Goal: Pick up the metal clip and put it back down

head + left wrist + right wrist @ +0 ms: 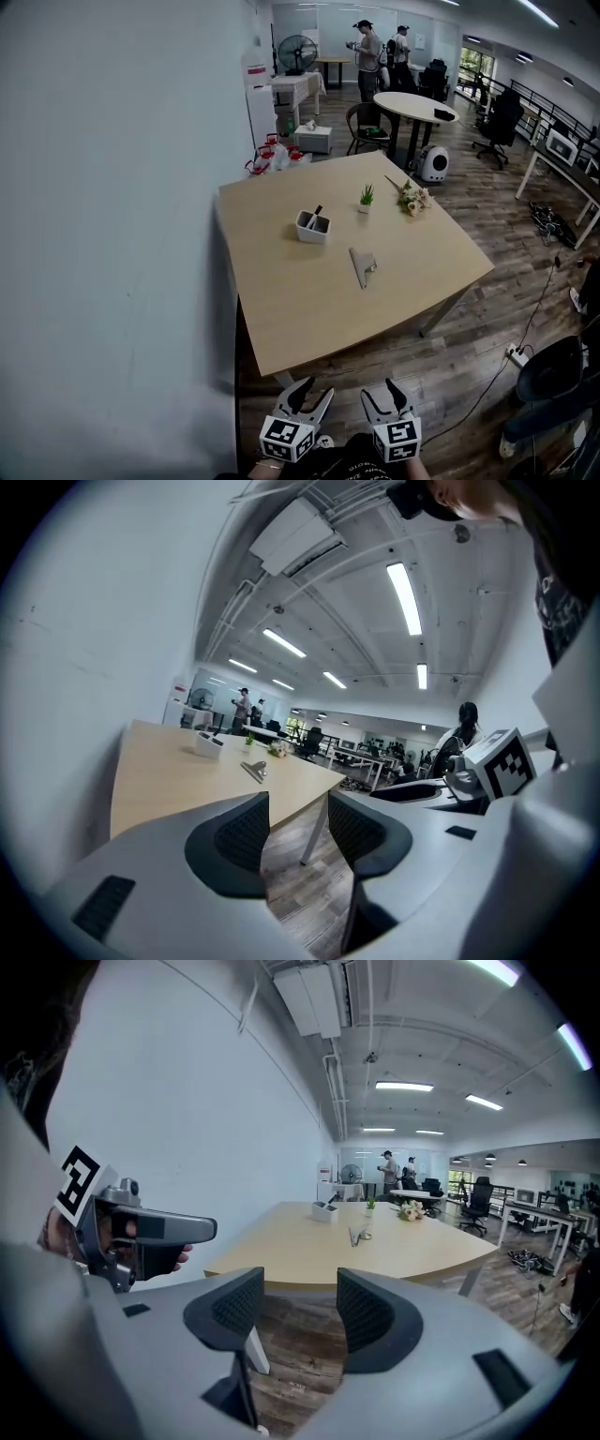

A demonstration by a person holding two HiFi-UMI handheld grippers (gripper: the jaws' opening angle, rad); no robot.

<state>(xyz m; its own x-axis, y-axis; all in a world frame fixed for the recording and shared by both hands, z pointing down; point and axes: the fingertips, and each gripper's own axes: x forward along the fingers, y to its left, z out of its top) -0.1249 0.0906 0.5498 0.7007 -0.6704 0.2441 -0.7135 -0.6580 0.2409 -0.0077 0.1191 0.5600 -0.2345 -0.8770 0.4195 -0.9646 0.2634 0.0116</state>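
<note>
The metal clip (pixel 363 266) lies flat near the middle of the light wooden table (pixel 281 319); it also shows as a small grey shape in the left gripper view (pixel 254 772) and the right gripper view (pixel 357 1236). My left gripper (pixel 309 393) and right gripper (pixel 386 391) hang side by side over the floor, short of the table's near edge and well back from the clip. Both stand open with nothing between their pads (pixel 246 834) (pixel 236 1307). The right gripper view shows the left gripper (pixel 141 1237) in a hand at its left.
On the table behind the clip stand a white holder (pixel 312 226), a small potted plant (pixel 366 197) and a bunch of flowers (pixel 411 198). A white wall (pixel 112 234) runs along the left. Round table, chairs and two people fill the far room. Cables and a chair lie at right.
</note>
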